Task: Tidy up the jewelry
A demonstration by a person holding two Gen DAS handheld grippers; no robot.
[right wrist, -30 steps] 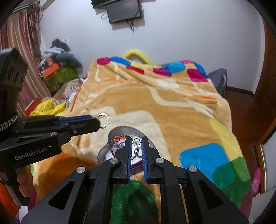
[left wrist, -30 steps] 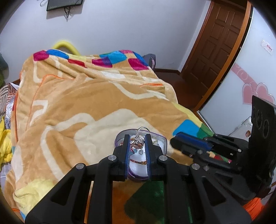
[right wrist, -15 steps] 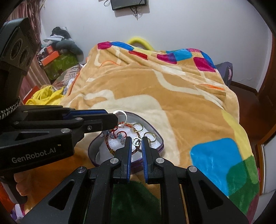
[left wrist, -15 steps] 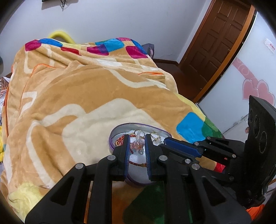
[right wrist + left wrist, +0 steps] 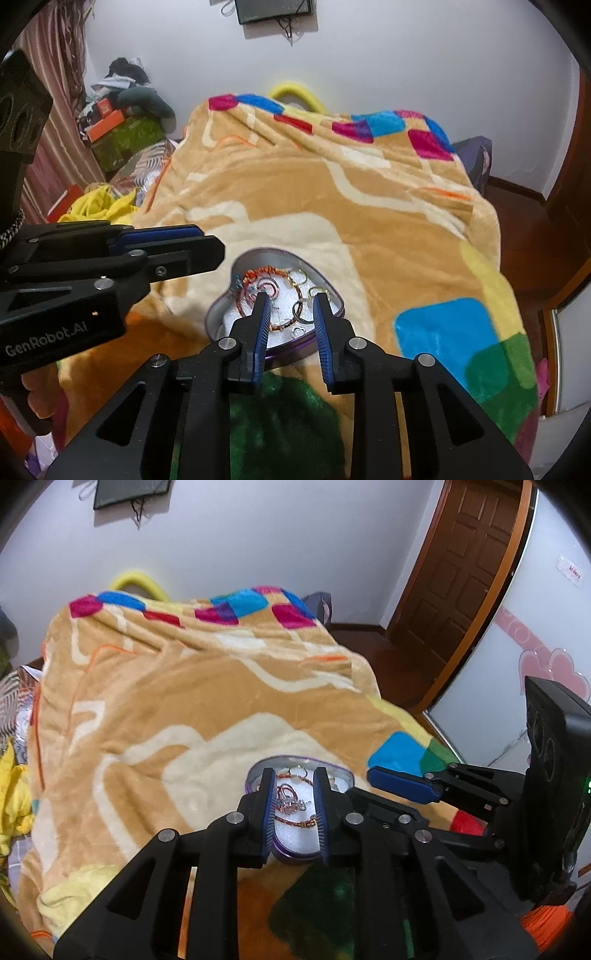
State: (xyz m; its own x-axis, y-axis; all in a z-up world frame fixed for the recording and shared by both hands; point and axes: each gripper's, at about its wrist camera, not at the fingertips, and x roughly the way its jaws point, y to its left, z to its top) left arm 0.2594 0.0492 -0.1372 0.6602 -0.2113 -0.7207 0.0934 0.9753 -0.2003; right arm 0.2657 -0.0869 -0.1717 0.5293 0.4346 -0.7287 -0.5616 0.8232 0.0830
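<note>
A purple heart-shaped tin point(image 5: 258, 771) point(image 5: 218, 310) lies on the blanket with white padding inside. It holds rings point(image 5: 297, 277), a red braided bracelet point(image 5: 295, 822) point(image 5: 284, 325) and a silver ring cluster point(image 5: 290, 800). My left gripper point(image 5: 293, 775) is open above the tin's near part, with nothing between its fingers. It also shows in the right wrist view point(image 5: 207, 247). My right gripper point(image 5: 291, 301) is open over the tin and holds nothing. It also shows in the left wrist view point(image 5: 399, 784).
The tin rests on an orange patterned blanket point(image 5: 184, 686) covering a bed. Clothes and boxes point(image 5: 118, 125) pile at the far left. A brown door point(image 5: 465, 572) and a white wardrobe with pink hearts point(image 5: 535, 664) stand to the right.
My left gripper held a silver ring and has opened; the ring cluster now lies in the tin. My right gripper has also opened. Both grippers rose a little from the tin.
</note>
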